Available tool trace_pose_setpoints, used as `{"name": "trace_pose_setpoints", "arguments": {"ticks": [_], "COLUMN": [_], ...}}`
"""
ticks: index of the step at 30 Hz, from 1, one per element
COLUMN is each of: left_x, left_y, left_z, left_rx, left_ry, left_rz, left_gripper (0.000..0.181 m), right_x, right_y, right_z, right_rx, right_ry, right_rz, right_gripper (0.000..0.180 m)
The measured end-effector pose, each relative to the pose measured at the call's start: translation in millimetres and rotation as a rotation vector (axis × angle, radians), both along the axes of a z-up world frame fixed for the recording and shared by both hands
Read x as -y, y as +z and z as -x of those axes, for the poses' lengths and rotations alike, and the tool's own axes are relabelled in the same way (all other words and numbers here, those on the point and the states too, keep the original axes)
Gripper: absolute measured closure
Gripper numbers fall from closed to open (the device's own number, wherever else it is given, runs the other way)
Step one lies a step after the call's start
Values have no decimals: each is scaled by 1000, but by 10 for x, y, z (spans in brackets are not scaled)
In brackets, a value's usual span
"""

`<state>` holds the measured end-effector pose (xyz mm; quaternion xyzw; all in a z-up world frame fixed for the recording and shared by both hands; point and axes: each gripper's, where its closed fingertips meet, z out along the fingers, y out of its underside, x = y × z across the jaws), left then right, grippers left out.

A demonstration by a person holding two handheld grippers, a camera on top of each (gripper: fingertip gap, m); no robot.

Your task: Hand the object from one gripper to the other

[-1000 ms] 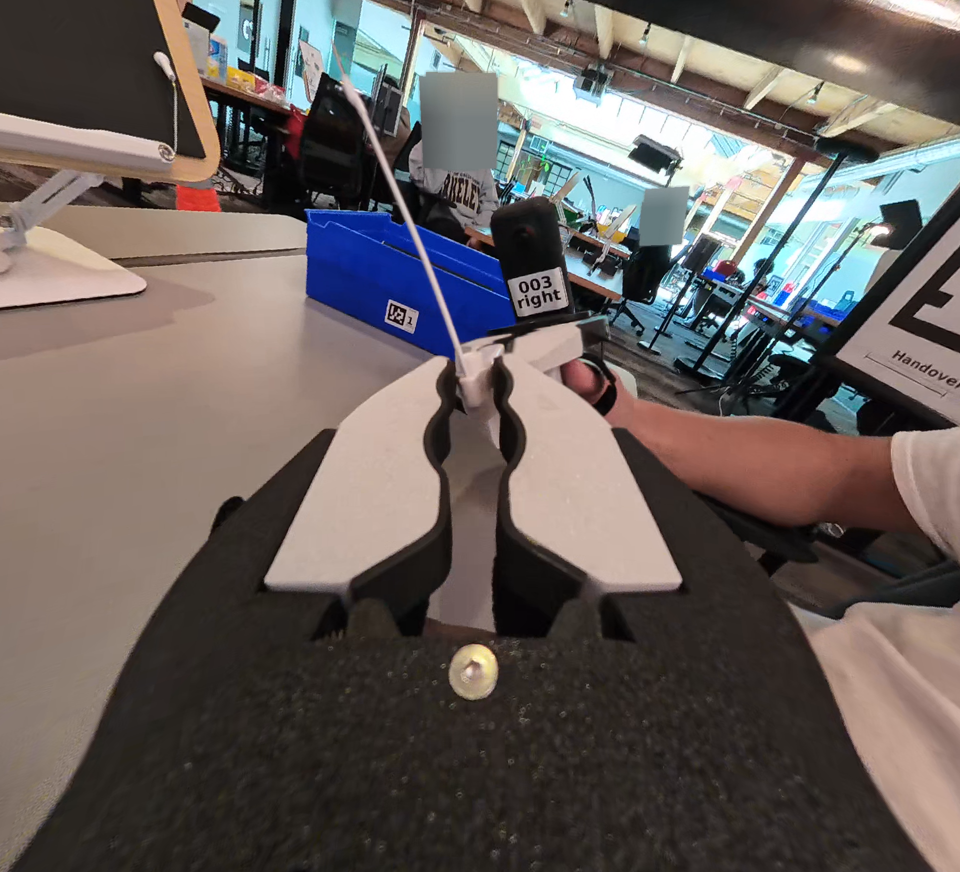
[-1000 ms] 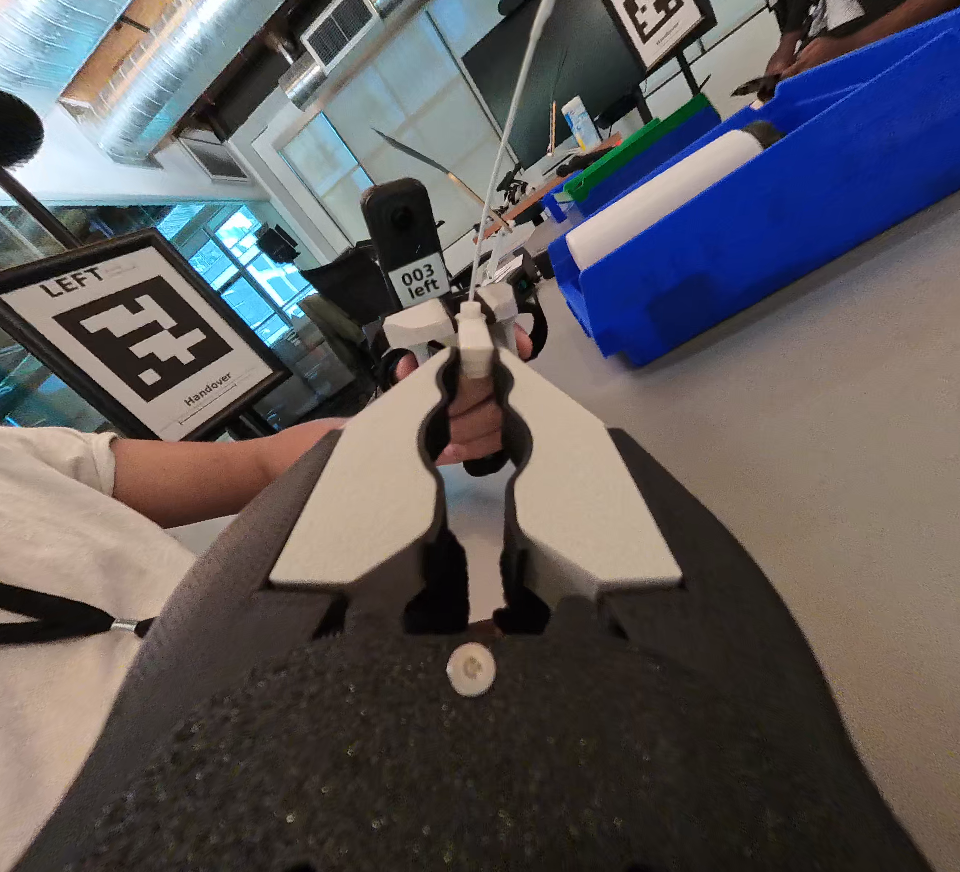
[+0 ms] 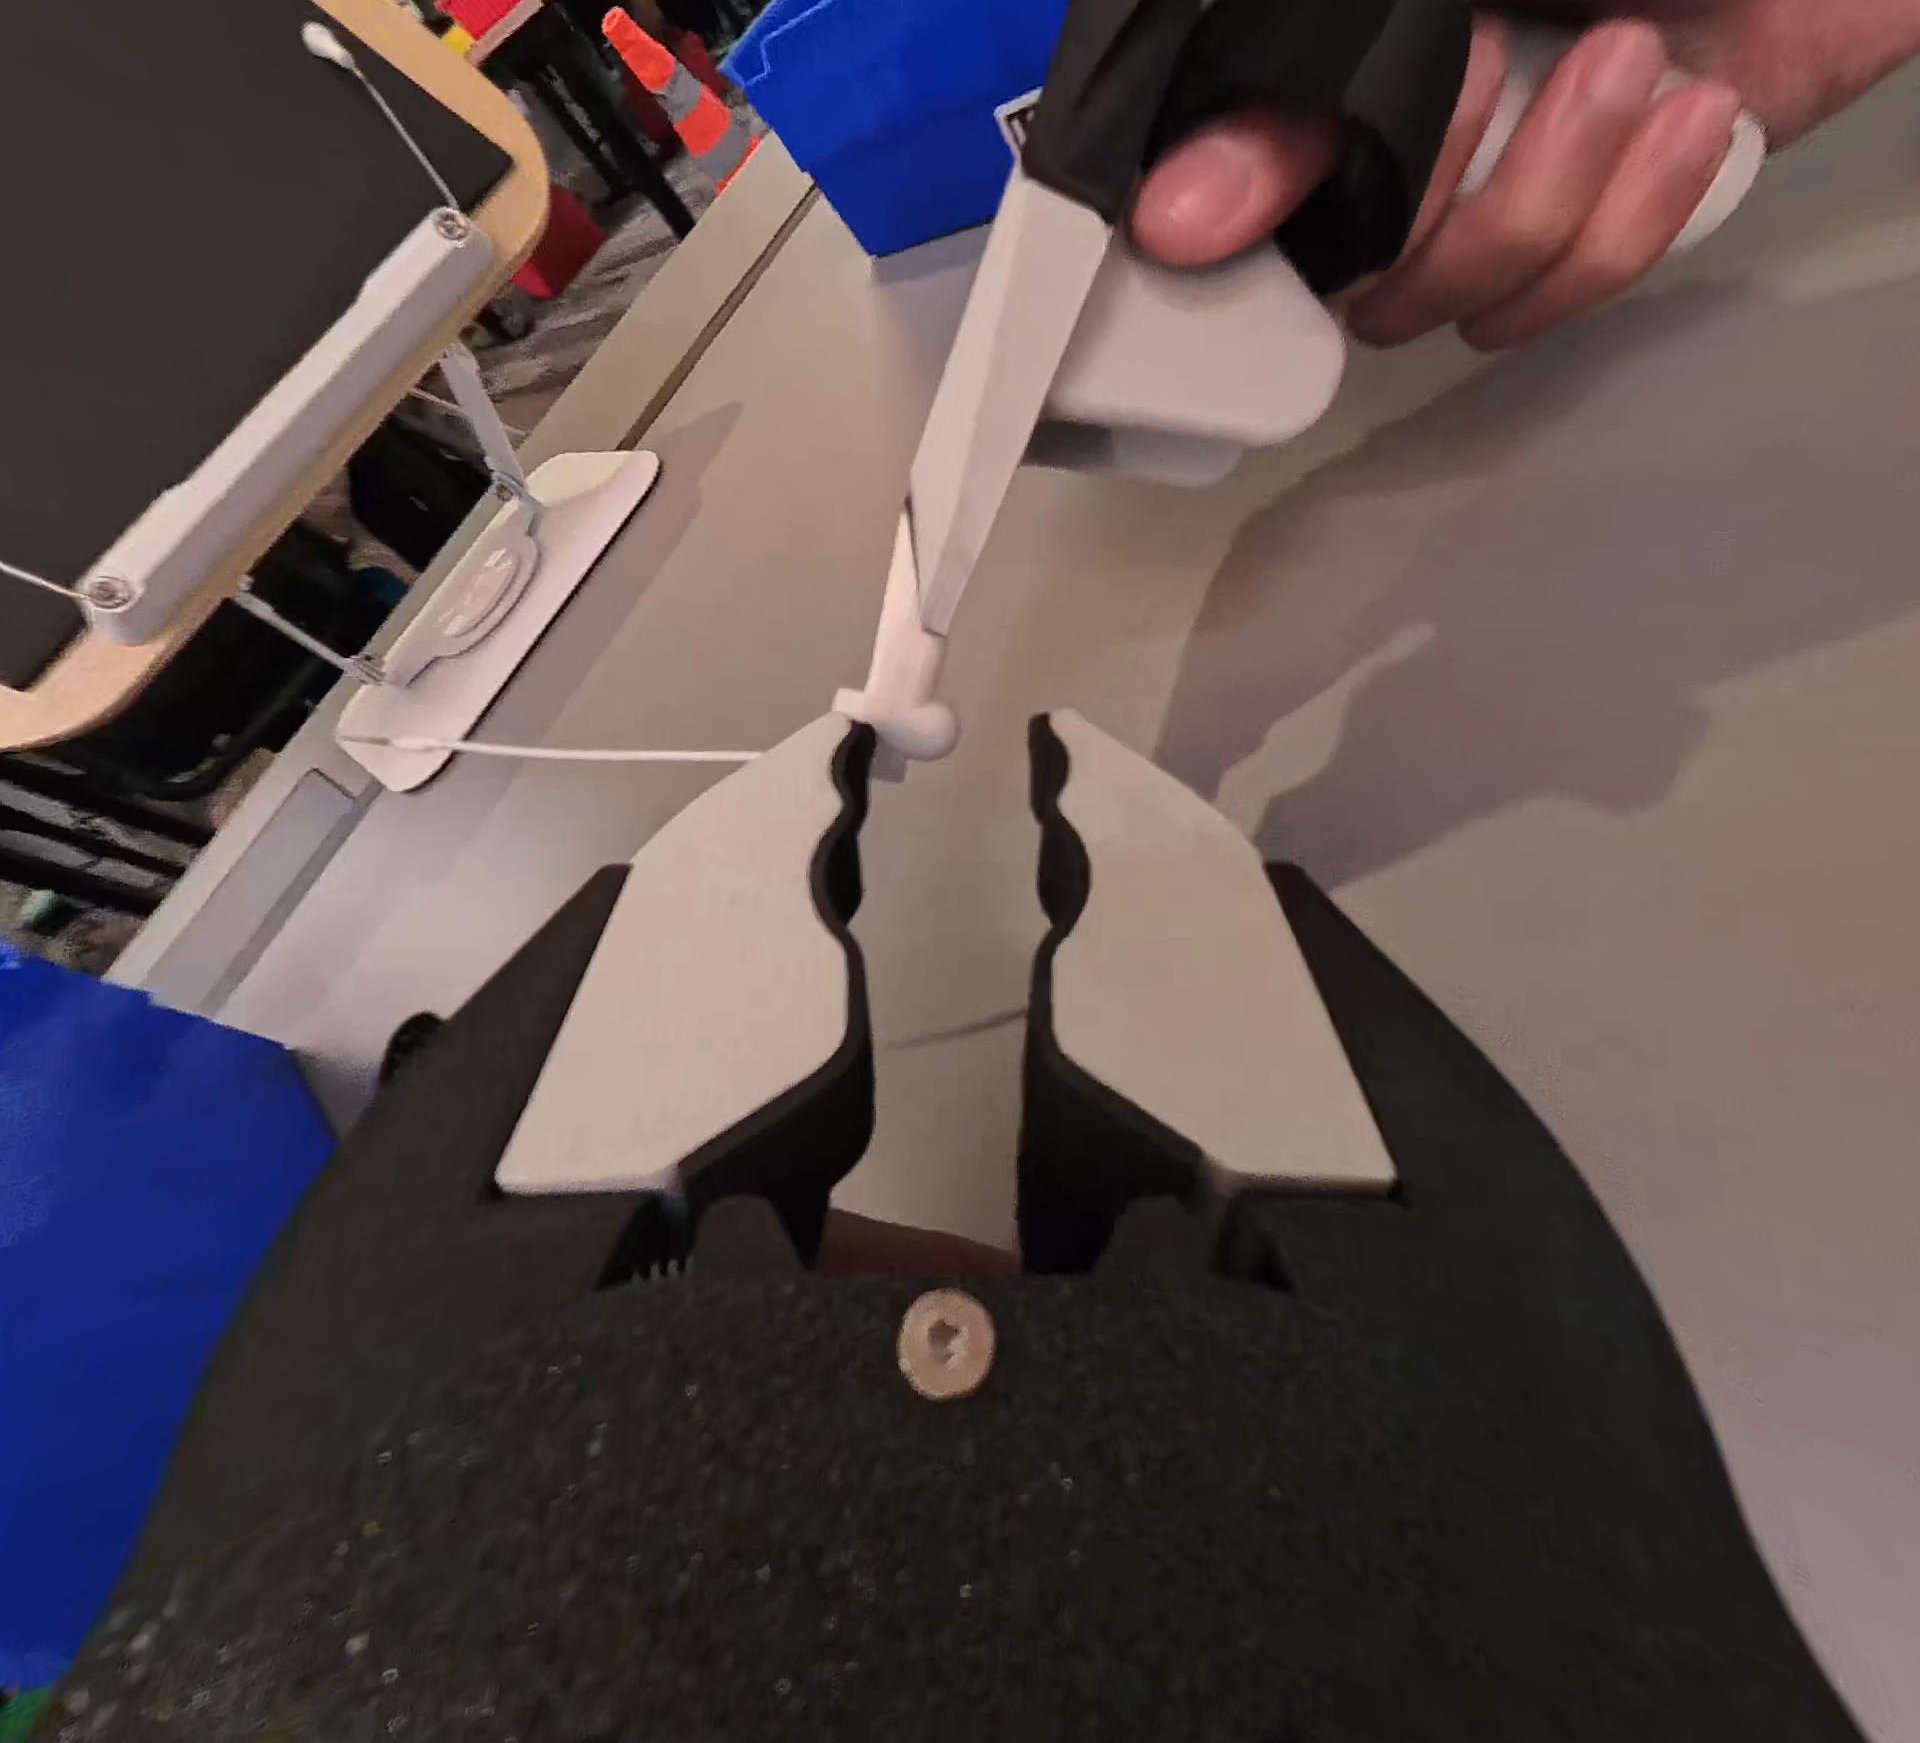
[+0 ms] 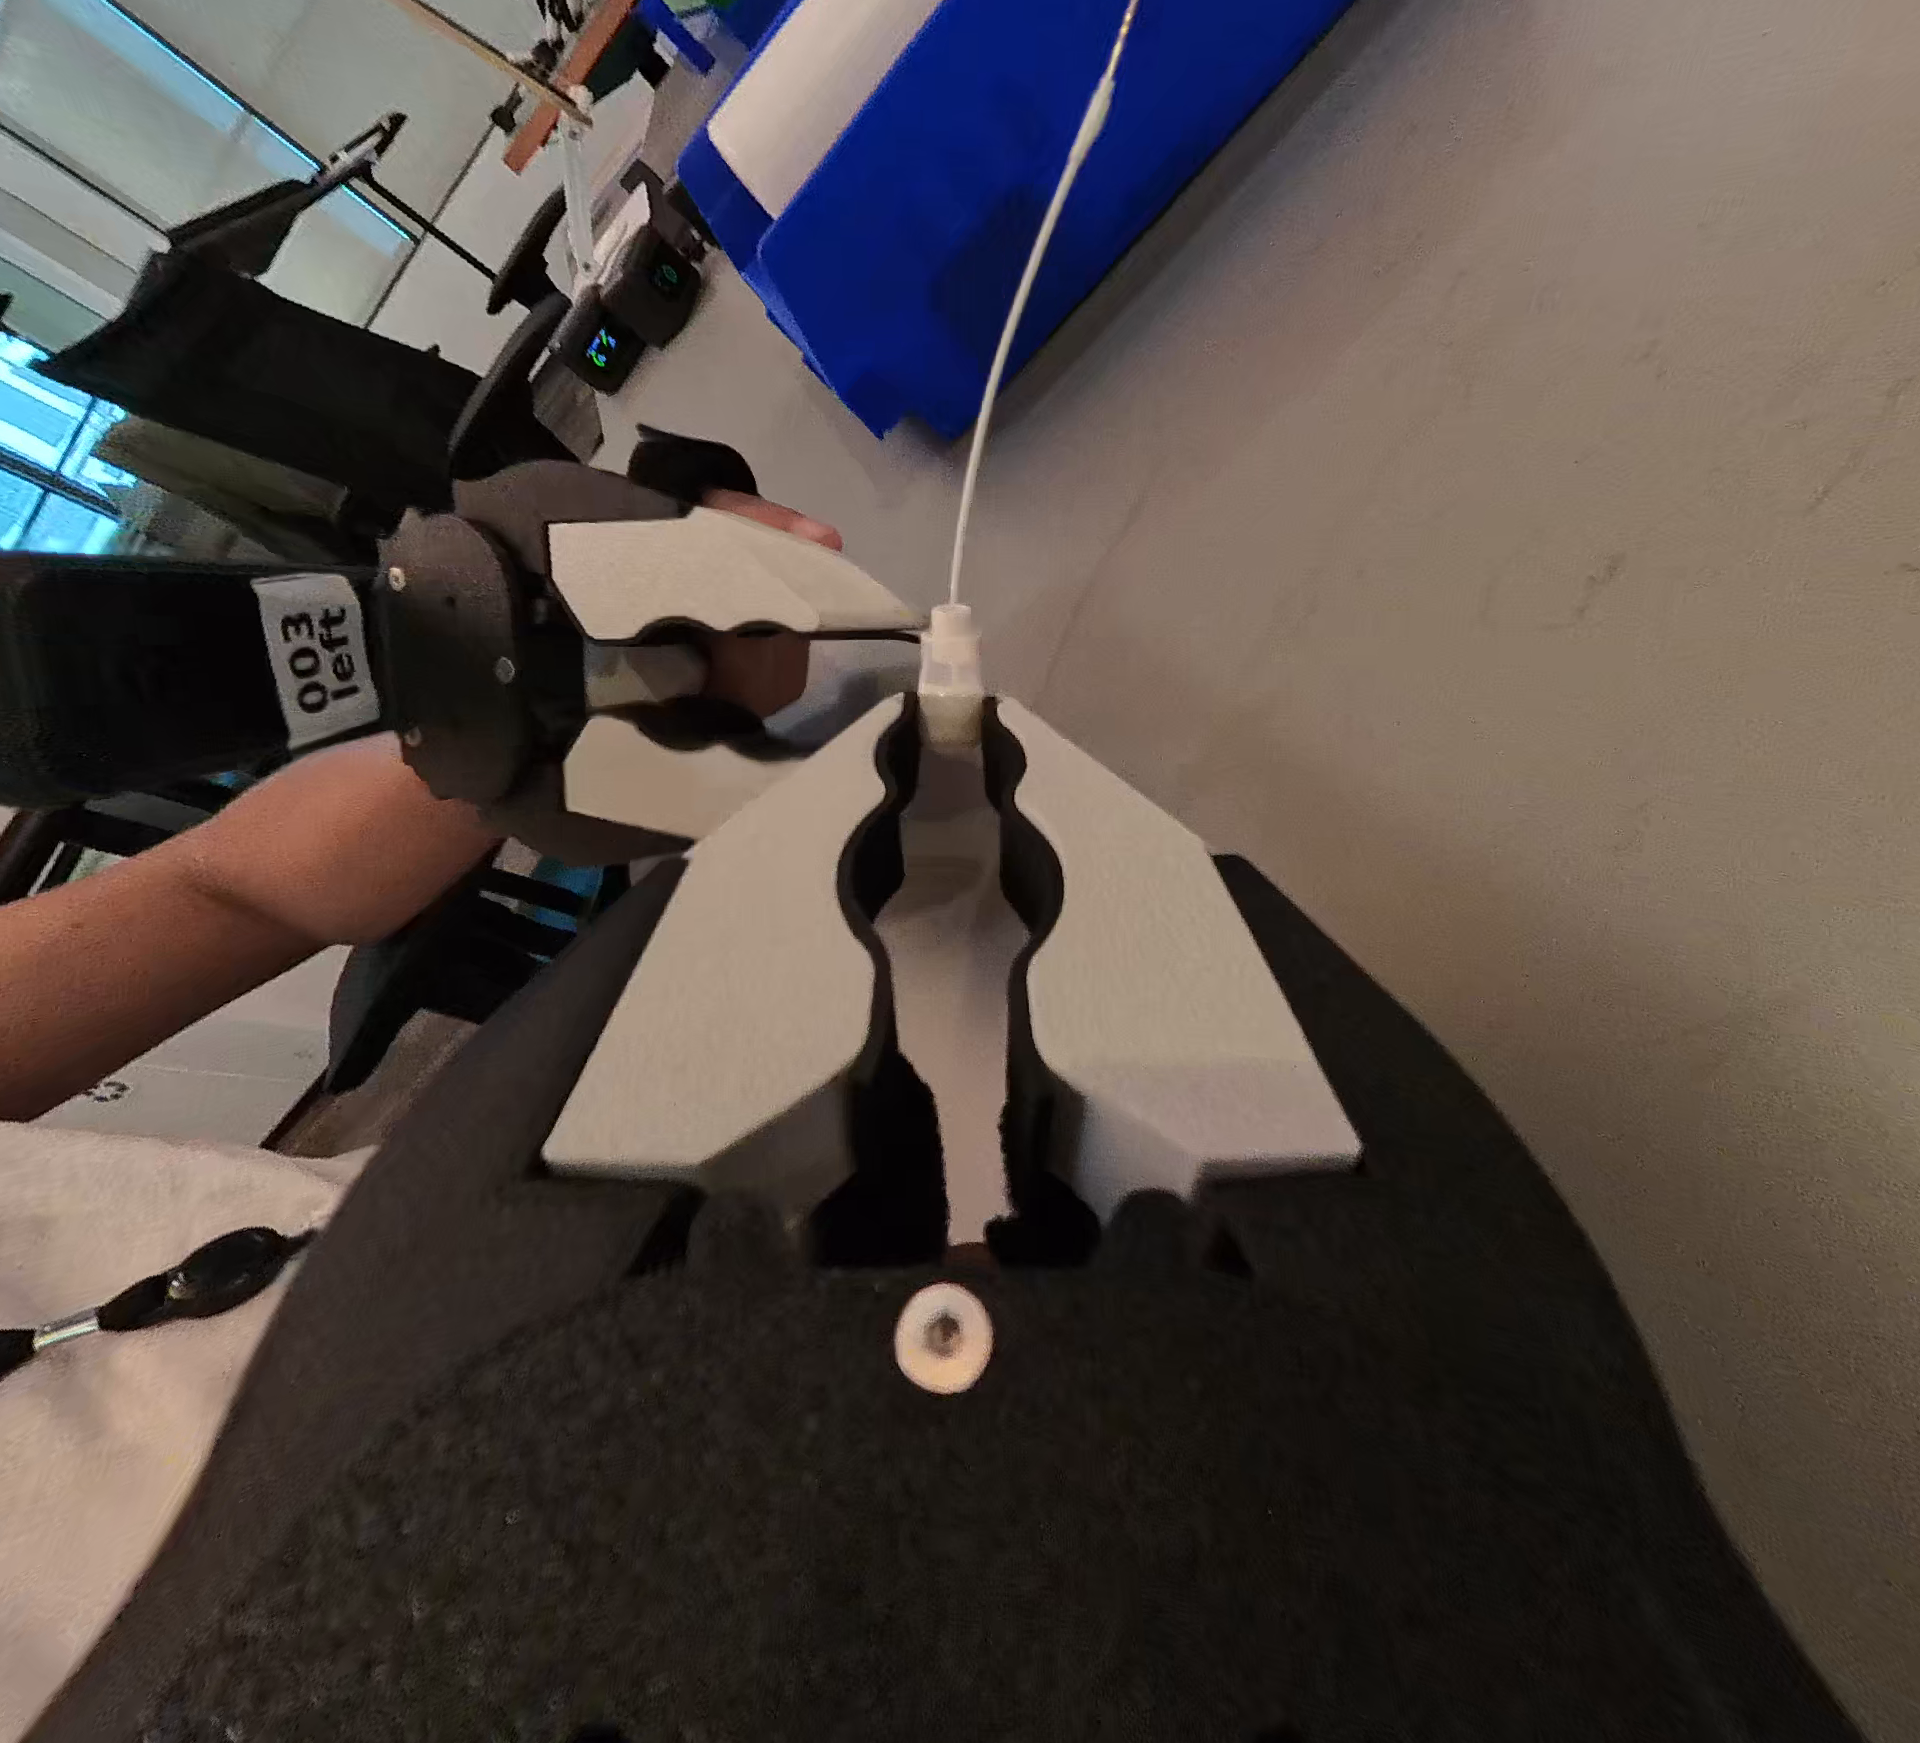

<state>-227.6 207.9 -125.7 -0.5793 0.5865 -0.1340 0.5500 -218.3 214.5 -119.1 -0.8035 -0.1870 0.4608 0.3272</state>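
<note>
Grey surface [image 4: 1558,550], blue bin [image 4: 1039,166] behind | white cable plug [image 4: 951,691], thin lead arching away, long axis along right tongs [image 4: 951,717], pinched at their tips | left tongs [image 3: 945,737] spread, one tip beside plug, nothing held | handover judged complete.

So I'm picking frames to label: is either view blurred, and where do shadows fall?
Left wrist view: the hand and right gripper at top are motion-smeared, and soft shadows lie on the table at right. Right wrist view: sharper on the plug and cable, edges bent by the wide lens, blue bin slightly soft.
</note>
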Motion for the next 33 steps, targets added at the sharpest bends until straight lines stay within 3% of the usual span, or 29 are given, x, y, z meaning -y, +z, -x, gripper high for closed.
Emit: {"name": "trace_pose_setpoints", "arguments": {"ticks": [2,10,15,17,20,24,28,30,33], "left_x": [-54,-103,-34,-105,-119,-151,-53,73,131], "left_y": [-6,-26,-63,-85,-31,216,604,797,900], "left_z": [28,49,-10,14,12,52,100,132,194], "left_rx": [-20,-38,-59,-95,-92,79,443,602,684], "left_ry": [32,56,26,74,84,100,-54,-203,-270], "left_rz": [-47,-71,-89,-119,-119,-14,298,426,352], "left_gripper": [167,145,142,154,155,155,155,155,155], "right_x": [13,27,91,103,101,93,0,126,383], "right_y": [-27,-82,13,2,71,422,549,631,820], "right_z": [5,8,87,95,93,56,-116,-44,69], "right_rx": [14,47,-8,6,-13,-168,-208,-386,-710], "right_ry": [6,-14,26,28,38,61,-2,90,310], "right_rz": [5,40,44,39,-13,-182,-302,-147,192], "right_gripper": [168,169,169,169,168,151,134,123,100]}}
